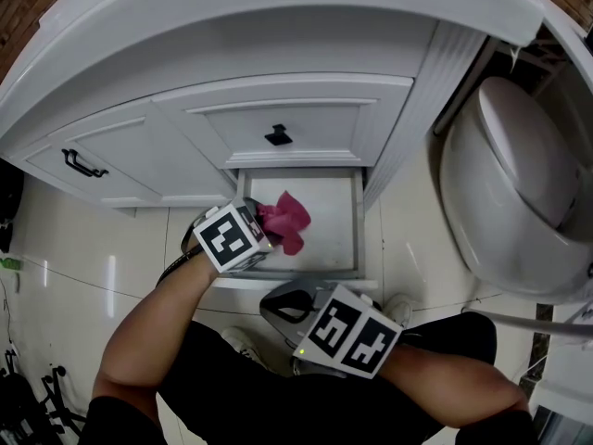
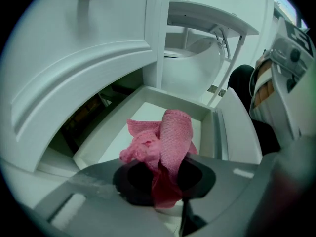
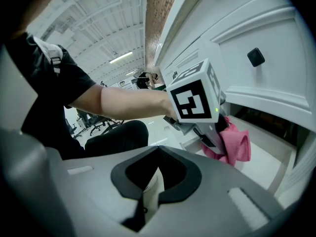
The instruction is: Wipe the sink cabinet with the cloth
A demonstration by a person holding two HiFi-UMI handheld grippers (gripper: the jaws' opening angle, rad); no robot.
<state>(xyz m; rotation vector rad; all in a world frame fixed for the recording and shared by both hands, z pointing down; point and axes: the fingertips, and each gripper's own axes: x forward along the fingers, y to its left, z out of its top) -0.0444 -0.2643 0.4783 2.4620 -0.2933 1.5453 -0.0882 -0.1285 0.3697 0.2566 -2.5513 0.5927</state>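
The white sink cabinet (image 1: 278,119) has its bottom drawer (image 1: 335,225) pulled out. My left gripper (image 1: 265,226) hangs over the drawer's left part, shut on a crumpled pink cloth (image 1: 287,219). In the left gripper view the cloth (image 2: 165,139) is pinched between the jaws of the left gripper (image 2: 165,184) and bunches up above the drawer floor (image 2: 145,110). My right gripper (image 1: 285,306) sits low by the drawer's front edge, jaws together with nothing in them. The right gripper view shows the right gripper (image 3: 154,184), the left gripper's marker cube (image 3: 195,97) and the cloth (image 3: 234,144).
A white toilet (image 1: 514,188) stands close on the right of the cabinet. A black knob (image 1: 278,136) is on the door above the drawer, and a black handle (image 1: 83,163) on the left door. Pale floor tiles (image 1: 111,258) lie to the left.
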